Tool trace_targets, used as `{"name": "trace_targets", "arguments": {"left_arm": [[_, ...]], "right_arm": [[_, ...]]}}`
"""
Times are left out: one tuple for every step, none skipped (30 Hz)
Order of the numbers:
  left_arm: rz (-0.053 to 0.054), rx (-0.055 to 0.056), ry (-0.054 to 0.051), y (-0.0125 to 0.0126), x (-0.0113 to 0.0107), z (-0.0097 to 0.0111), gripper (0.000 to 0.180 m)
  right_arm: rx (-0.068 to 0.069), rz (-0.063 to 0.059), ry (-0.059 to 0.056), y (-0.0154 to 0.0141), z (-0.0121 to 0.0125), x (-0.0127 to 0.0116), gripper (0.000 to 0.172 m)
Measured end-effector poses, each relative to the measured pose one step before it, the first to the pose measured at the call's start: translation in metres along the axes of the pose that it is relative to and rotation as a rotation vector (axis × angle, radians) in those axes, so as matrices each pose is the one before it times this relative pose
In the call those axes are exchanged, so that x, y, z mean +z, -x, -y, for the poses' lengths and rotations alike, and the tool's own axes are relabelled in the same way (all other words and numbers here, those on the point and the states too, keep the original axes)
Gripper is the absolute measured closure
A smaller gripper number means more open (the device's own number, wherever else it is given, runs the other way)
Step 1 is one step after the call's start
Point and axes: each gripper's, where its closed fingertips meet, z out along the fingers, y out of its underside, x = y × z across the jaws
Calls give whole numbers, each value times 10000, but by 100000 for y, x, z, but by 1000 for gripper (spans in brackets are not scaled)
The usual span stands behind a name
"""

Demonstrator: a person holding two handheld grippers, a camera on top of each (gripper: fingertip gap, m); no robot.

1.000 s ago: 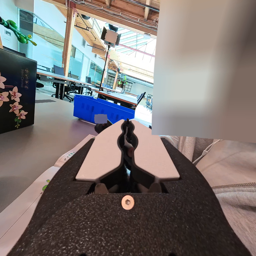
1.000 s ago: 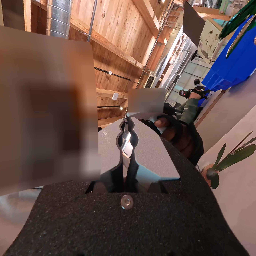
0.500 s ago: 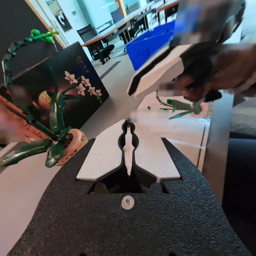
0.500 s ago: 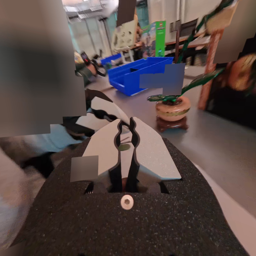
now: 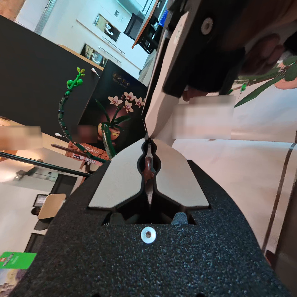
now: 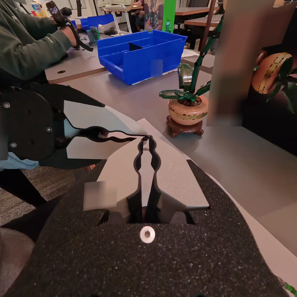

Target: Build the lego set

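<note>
Above the near edge of the grey surface (image 6: 225, 168), over a white sheet of paper (image 6: 160, 133), the two claws meet tip to tip. The left claw (image 6: 141, 137) comes in from the left with its fingers together, clamped on a tiny dark piece (image 6: 146, 137) at the very tips. The right claw (image 6: 146, 139) has its tips nearly together around that same piece; whether its pads press on it cannot be told. Just beyond, to the right, stands a brick-built potted plant (image 6: 187, 112) with a green stem, a dark picture box (image 6: 273, 112) beside it. A blue bin (image 6: 139, 56) sits farther back.
</note>
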Motion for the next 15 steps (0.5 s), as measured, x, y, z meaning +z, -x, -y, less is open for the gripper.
{"name": "trace_targets", "arguments": {"left_arm": [[56,122,14,48,-16,-36,177],[55,125,-12,44,-37,-6,177],[74,204,-2,46,-32,16,177],[87,288,31,14,-25,30,177],[120,321,47,17,-24,17,178],[147,371,31,36,-22,44,178],[158,374,15,45,-36,73,178],[145,335,26,59,-31,56,178],[134,319,24,74,-21,34,178],[92,240,-2,32,-32,33,178],[66,165,-16,3,-20,11,178],[83,170,-20,38,-30,22,178],[115,221,-39,79,-59,56,178],[141,238,-87,122,-79,128,178],[117,162,-156,72,-117,240,178]], "right_arm": [[33,-1,21,9,19,32,165],[77,37,10,0,2,20,166],[58,76,-26,52,44,-4,165],[68,57,12,3,-10,-23,165],[83,65,43,18,-65,1,165],[135,122,6,70,22,-45,165],[178,132,-12,92,44,-25,164],[165,121,5,112,10,2,165],[63,45,-22,14,1,-19,165],[11,28,1,-20,-35,-9,165],[37,35,30,18,-46,-6,165],[65,57,18,-53,8,-48,165],[63,85,-14,53,32,-42,165],[92,110,-2,45,40,-89,165],[94,63,6,-48,43,-116,165]]}}
